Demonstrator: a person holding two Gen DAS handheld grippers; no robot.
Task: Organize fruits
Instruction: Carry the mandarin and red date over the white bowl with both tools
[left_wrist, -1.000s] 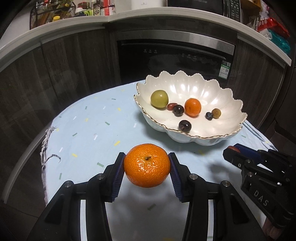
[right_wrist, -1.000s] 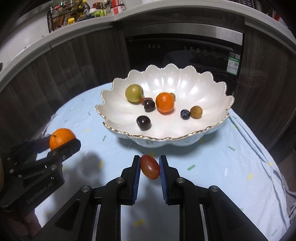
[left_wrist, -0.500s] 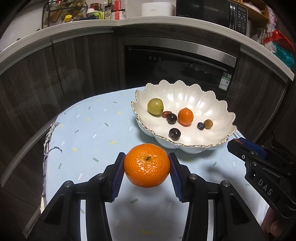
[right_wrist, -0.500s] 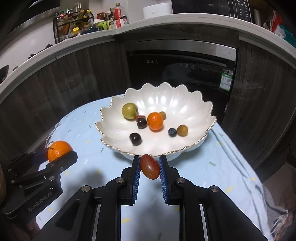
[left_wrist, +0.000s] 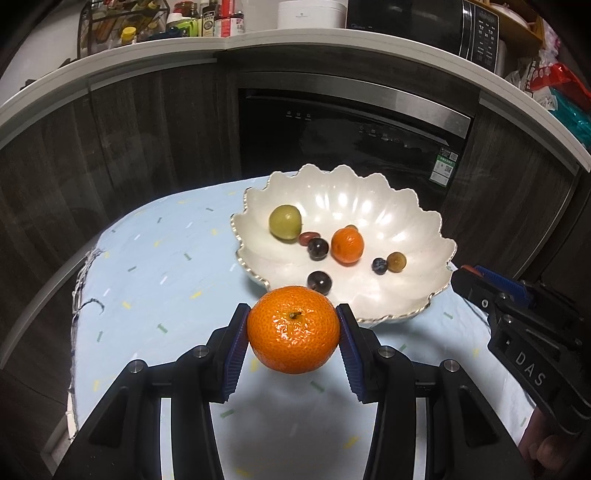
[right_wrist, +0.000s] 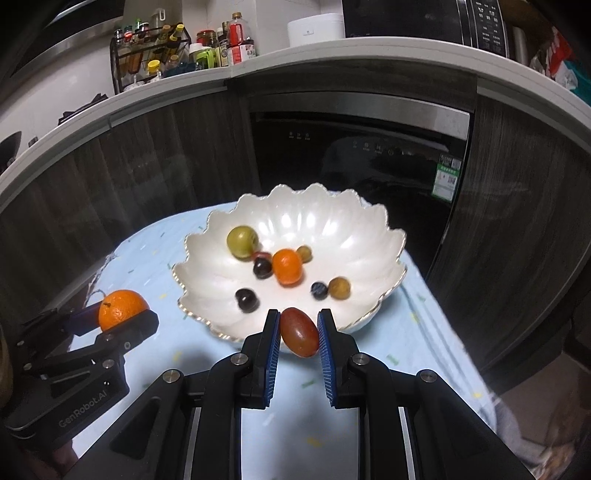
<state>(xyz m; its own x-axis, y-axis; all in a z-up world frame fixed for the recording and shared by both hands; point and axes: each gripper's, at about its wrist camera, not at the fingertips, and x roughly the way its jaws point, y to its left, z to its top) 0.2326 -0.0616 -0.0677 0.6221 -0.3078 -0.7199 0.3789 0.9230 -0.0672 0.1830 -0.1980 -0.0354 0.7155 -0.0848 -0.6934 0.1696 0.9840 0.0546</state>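
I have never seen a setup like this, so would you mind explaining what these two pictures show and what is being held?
There is no robot here: a person holds a pair of tongs in each hand, and a fisheye camera on each looks forward along its fingers. One picture is from the left tongs, the other from the right tongs; each also shows the other pair at its edge. The left tongs are shut on an orange, the right on a red tomato, both held above the blue cloth. On the cloth stands a white scalloped bowl that holds a green fruit, a small orange and several small dark and brownish fruits. Behind are kitchen cabinets.
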